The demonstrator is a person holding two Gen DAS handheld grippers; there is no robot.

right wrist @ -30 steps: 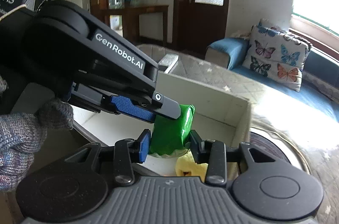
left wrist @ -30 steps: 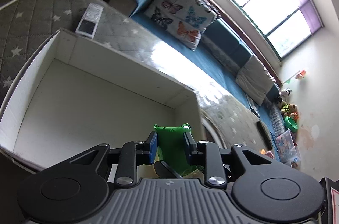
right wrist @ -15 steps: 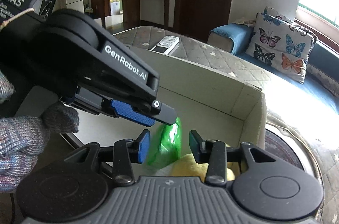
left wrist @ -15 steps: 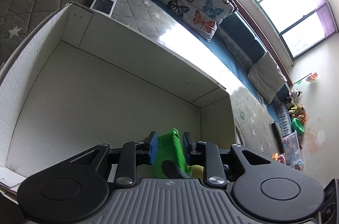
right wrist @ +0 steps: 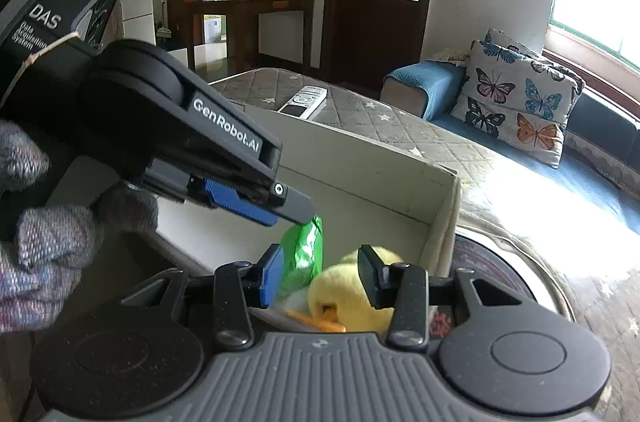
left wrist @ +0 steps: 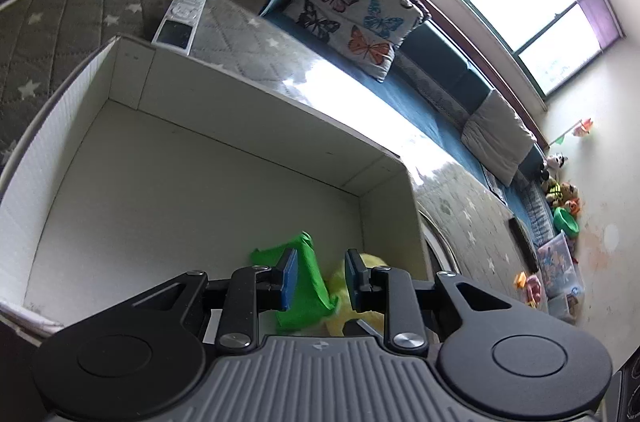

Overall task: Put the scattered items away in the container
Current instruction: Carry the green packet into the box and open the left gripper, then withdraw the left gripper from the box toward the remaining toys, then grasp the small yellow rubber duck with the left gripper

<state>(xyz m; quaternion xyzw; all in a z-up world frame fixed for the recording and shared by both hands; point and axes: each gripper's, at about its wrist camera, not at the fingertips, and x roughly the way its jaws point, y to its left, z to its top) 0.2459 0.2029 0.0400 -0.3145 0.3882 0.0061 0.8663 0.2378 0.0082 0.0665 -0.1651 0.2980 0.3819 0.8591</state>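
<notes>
Left tool [left wrist: 318, 262]: jaws stand a narrow gap apart. A green packet [left wrist: 308, 286] sits between them, flush against the left blue pad [left wrist: 289, 278]. There is clear space between the packet and the right pad, so no squeeze is visible. In the right wrist view this tool comes in from the left, and its fingertip is at the packet's top edge (contact there is too tight to call). A grey knit-gloved hand [right wrist: 48, 246] holds it.

Right tool [right wrist: 320, 262]: jaws are also only slightly apart. The same green packet leans by its left pad and there is a gap to the right pad. No grip is seen on anything. A yellow plush toy [right wrist: 344, 294] with an orange bit lies just below and between the fingers. I cannot tell if the right finger touches it.

The green packet is inside the white box [left wrist: 240, 90], low in the near right corner. It stands roughly upright, right beside the plush and partly over it. Whether its bottom rests on the box floor is hidden by the tool bodies. The rest of the box floor is bare.

The box sits on a grey star-quilted mattress [left wrist: 80, 10]. A white remote [left wrist: 180, 22] lies on the mattress just beyond the far wall of the box, outside it.
</notes>
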